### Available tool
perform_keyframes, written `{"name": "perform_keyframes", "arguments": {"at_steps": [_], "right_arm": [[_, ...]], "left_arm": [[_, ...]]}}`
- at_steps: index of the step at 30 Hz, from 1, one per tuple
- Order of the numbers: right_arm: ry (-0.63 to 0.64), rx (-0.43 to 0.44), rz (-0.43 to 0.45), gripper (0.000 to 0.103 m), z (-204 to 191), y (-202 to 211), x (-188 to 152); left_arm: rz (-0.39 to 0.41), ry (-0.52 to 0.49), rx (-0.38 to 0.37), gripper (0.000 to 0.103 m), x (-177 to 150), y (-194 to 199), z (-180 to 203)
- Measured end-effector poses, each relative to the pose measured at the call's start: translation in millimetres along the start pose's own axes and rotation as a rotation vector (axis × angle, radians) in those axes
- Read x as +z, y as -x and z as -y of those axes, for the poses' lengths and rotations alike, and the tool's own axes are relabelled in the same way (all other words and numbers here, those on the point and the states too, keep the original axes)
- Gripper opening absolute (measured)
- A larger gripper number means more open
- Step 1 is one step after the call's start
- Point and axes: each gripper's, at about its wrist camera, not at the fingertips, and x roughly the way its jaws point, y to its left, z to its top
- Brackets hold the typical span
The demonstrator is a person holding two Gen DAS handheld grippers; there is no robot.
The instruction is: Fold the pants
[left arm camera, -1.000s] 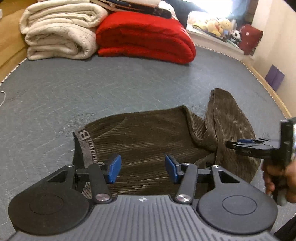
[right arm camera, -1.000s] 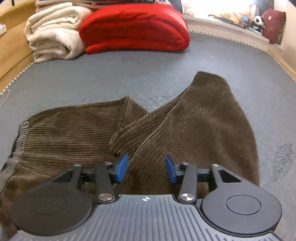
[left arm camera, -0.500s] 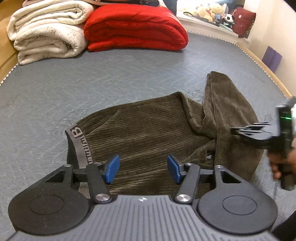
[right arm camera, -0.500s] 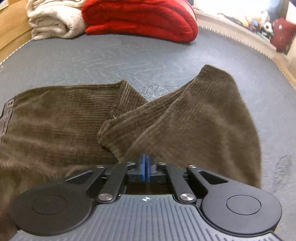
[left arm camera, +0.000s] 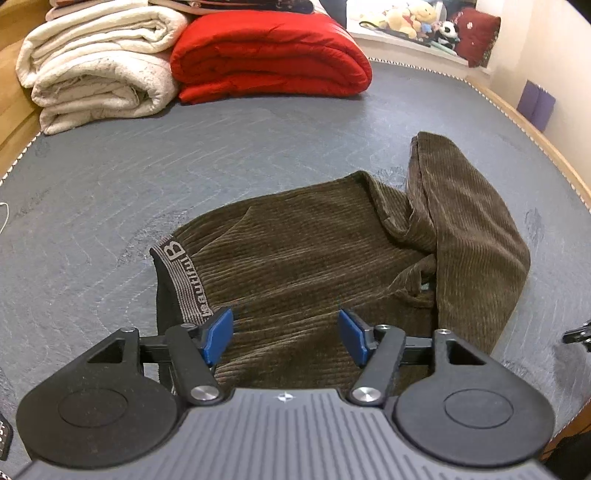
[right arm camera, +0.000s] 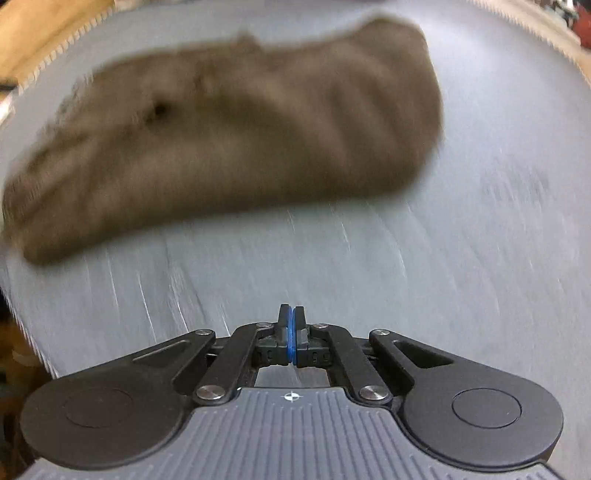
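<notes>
From the left wrist view, the left gripper point(left arm camera: 284, 338) hangs over the near part of the brown corduroy pants point(left arm camera: 314, 266), its blue pads point(left arm camera: 218, 334) spread and widening, with cloth below them but nothing pinched between. The pants lie on the grey quilted mat point(left arm camera: 184, 173), occupying the centre and stretching toward 3 o'clock, where one leg is folded back into a long flap reaching up toward 1 o'clock. The grey lettered waistband point(left arm camera: 184, 273) sits at the pants' 9 o'clock edge, just beyond the left pad. At 11 o'clock lies a rolled cream blanket point(left arm camera: 96, 66), and beside it at 12 o'clock a folded red quilt point(left arm camera: 269, 55); soft toys point(left arm camera: 410, 18) sit on a ledge at 1 o'clock.

From the right wrist view (badly smeared by motion blur), the right gripper point(right arm camera: 291, 332) is fully closed, pads pressed together with nothing between them, over bare mat point(right arm camera: 406, 258). The pants point(right arm camera: 240, 129) fill the frame from 9 to 1 o'clock, apart from the fingertips.
</notes>
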Motion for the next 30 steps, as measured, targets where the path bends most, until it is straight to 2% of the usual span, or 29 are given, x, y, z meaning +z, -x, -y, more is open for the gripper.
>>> {"name": "perform_keyframes", "arguments": {"at_steps": [3, 6, 8, 10, 12, 15, 17, 19, 22, 26, 28, 30], "right_arm": [[-0.075, -0.077, 0.025, 0.004, 16.0, 6.9, -10.3], [-0.153, -0.103, 0.157, 0.008, 19.7, 21.7, 11.4], [-0.203, -0.074, 0.249, 0.028, 15.5, 27.9, 35.6], [-0.222, -0.067, 0.322, 0.04, 2.5, 27.8, 65.8], [-0.229, -0.059, 0.362, 0.042, -12.1, 20.6, 96.9], [-0.228, -0.018, 0.373, 0.044, -40.5, -4.3, 144.2], [-0.203, -0.012, 0.361, 0.051, -63.1, -23.2, 167.5], [-0.175, -0.039, 0.341, 0.056, -82.0, -43.7, 188.0], [-0.139, -0.081, 0.29, 0.058, -104.1, -72.6, 213.8], [-0.04, -0.207, 0.238, 0.06, -119.2, -105.0, 216.8], [-0.004, -0.233, 0.251, 0.059, -121.0, -110.9, 209.5], [-0.002, -0.228, 0.258, 0.05, -121.0, -105.0, 209.8]], "left_arm": [[-0.006, -0.002, -0.014, 0.069, 1.4, -2.9, 4.3], [-0.009, -0.022, -0.015, 0.07, 3.3, -7.1, 14.1], [-0.012, -0.031, -0.017, 0.072, 3.8, -9.3, 20.8], [-0.013, -0.04, -0.022, 0.073, 4.8, -11.7, 27.5], [-0.013, -0.051, -0.021, 0.074, 5.5, -13.7, 33.1], [-0.016, -0.055, -0.019, 0.074, 6.9, -17.3, 36.7], [-0.02, -0.049, -0.016, 0.076, 9.0, -20.3, 36.4], [-0.019, -0.035, -0.016, 0.077, 12.0, -22.9, 32.7], [-0.026, -0.021, -0.003, 0.079, 15.3, -27.8, 24.3], [-0.035, 0.012, 0.002, 0.081, 19.4, -31.7, 10.0], [-0.039, 0.04, -0.008, 0.081, 22.9, -33.0, 3.2], [-0.036, 0.059, -0.018, 0.082, 27.3, -33.1, -0.4]]}}
